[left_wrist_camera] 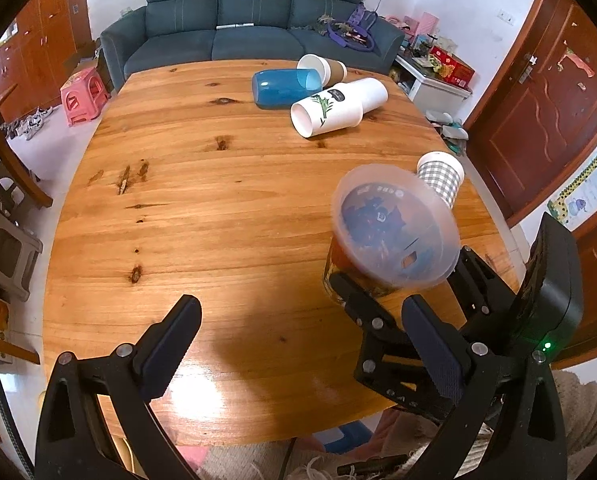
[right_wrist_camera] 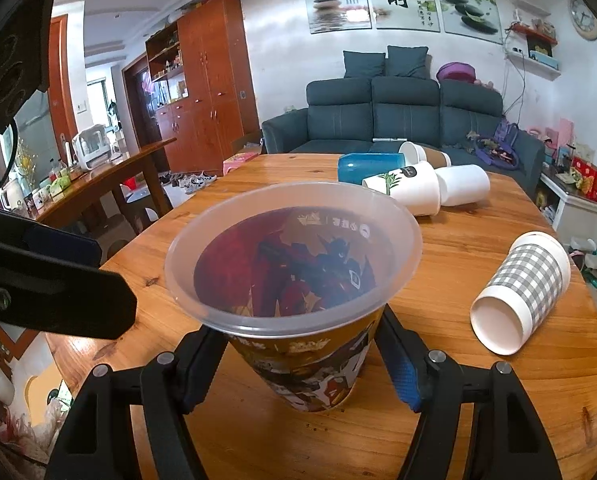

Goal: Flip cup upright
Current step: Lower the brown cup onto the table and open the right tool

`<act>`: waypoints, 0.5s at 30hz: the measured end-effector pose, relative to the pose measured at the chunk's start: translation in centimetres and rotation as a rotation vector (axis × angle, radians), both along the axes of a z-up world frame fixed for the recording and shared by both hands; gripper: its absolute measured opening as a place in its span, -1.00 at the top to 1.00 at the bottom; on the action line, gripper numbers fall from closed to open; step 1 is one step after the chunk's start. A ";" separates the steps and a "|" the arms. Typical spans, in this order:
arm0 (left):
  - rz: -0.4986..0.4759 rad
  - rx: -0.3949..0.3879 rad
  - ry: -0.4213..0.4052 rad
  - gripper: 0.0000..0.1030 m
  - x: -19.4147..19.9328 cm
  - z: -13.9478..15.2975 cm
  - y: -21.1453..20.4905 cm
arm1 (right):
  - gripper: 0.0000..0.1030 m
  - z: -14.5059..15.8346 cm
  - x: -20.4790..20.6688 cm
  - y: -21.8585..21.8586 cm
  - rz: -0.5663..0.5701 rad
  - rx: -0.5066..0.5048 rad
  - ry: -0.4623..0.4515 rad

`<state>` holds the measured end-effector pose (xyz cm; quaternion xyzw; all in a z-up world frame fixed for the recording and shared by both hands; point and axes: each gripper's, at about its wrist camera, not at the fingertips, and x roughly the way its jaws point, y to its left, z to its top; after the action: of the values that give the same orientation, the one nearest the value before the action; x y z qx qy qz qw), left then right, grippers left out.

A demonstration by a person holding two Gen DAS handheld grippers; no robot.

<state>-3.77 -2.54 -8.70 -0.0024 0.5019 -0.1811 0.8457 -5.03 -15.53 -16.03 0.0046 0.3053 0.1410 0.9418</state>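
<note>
I see bright, even daylight, with glare on the table near its front edge. The printed cup blurs in my left view, and fisheye bending darkens every corner.

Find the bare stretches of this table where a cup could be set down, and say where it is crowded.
Bare: the wide left half of the table, from the far edge to the left gripper. Crowded: far right, where the blue cup, brown cup and two white cups cluster; the checked cup lies beside the right gripper's printed cup.
</note>
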 end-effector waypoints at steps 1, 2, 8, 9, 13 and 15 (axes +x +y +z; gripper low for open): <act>0.002 0.002 -0.005 -0.95 -0.1 0.1 0.0 | -0.42 0.0 0.0 0.1 0.003 -0.003 0.004; 0.003 0.003 -0.009 -0.95 -0.1 0.2 0.0 | -0.46 0.1 0.0 0.2 0.007 -0.005 0.009; 0.035 0.015 -0.017 -0.95 -0.3 0.9 0.6 | -0.62 1.2 -0.7 0.4 0.035 -0.009 0.018; 0.039 0.011 -0.015 -0.95 -0.3 1.1 0.7 | -0.62 1.4 -0.8 0.3 0.035 -0.010 0.021; 0.052 -0.002 -0.017 -0.95 -0.5 1.7 1.2 | -0.62 2.5 -1.3 -0.5 0.027 -0.017 0.036; 0.061 0.000 -0.024 -0.95 -0.6 2.1 1.4 | -0.62 3.2 -1.7 -0.9 0.027 -0.015 0.043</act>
<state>-4.42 -1.19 -6.64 -0.0156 0.4913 -0.1551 0.8569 -6.69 -16.46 -12.84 -0.0036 0.3267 0.1510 0.9330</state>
